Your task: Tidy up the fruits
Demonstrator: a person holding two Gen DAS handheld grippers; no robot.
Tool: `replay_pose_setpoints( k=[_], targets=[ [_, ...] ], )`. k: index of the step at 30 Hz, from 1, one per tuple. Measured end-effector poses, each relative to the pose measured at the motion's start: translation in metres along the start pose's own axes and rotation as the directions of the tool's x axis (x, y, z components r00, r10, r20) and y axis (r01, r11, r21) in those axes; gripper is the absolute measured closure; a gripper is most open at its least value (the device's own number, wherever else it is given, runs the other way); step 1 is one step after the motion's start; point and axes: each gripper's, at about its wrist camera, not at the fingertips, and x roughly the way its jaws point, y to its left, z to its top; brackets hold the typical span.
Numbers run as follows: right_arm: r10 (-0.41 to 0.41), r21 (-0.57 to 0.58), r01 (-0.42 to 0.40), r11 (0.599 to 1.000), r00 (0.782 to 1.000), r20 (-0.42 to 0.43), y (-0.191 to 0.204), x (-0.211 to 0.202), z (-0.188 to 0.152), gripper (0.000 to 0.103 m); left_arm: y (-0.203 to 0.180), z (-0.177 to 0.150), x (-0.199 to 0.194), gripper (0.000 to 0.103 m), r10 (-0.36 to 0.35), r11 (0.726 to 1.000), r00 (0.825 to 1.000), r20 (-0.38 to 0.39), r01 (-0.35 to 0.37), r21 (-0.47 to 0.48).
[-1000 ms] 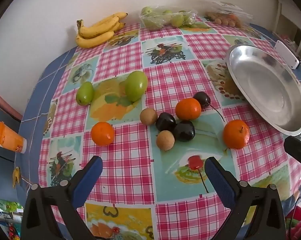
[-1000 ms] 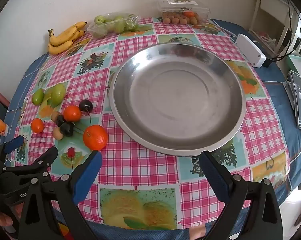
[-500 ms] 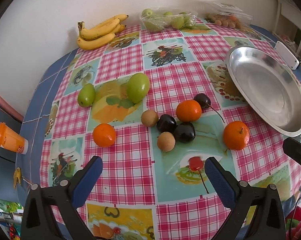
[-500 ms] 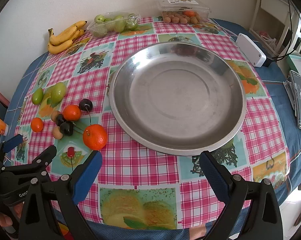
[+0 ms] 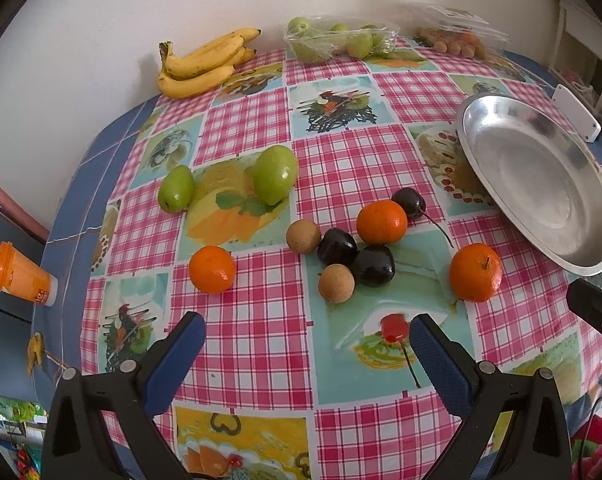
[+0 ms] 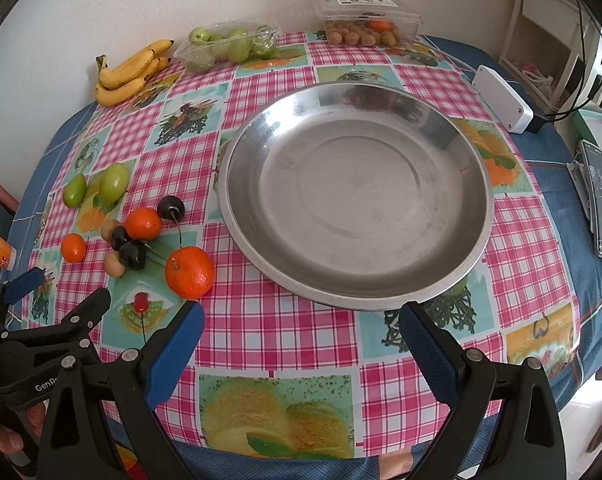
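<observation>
Loose fruit lies on the checked tablecloth: three oranges (image 5: 475, 272) (image 5: 381, 222) (image 5: 212, 269), dark cherries (image 5: 373, 266), two brown longans (image 5: 336, 283), a red cherry (image 5: 393, 327) and two green fruits (image 5: 274, 174). An empty steel dish (image 6: 357, 204) stands to their right. My left gripper (image 5: 307, 342) hovers open over the near table edge, the red cherry just inside its right finger. My right gripper (image 6: 301, 332) is open in front of the dish, holding nothing; the nearest orange (image 6: 189, 271) sits just beyond its left finger.
At the back by the wall are bananas (image 5: 205, 64), a clear tray of green fruit (image 6: 229, 46) and a clear box of longans (image 6: 365, 20). A white box (image 6: 503, 98) and a phone (image 6: 599, 200) lie right of the dish. An orange cup (image 5: 21, 280) stands off the table's left.
The left gripper has drawn slightly nearer to the fruit; the view shifted a little. The right gripper has barely moved. No fruit has moved.
</observation>
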Motion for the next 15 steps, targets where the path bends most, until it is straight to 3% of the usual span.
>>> replay_pose_setpoints(
  k=[15],
  targets=[
    [-0.001, 0.001, 0.001, 1.000, 1.000, -0.003, 0.0003, 0.0009, -0.0001, 0.005, 0.0005, -0.0006, -0.0003, 0.000, 0.003, 1.000, 1.000, 0.003, -0.003, -0.003]
  ],
)
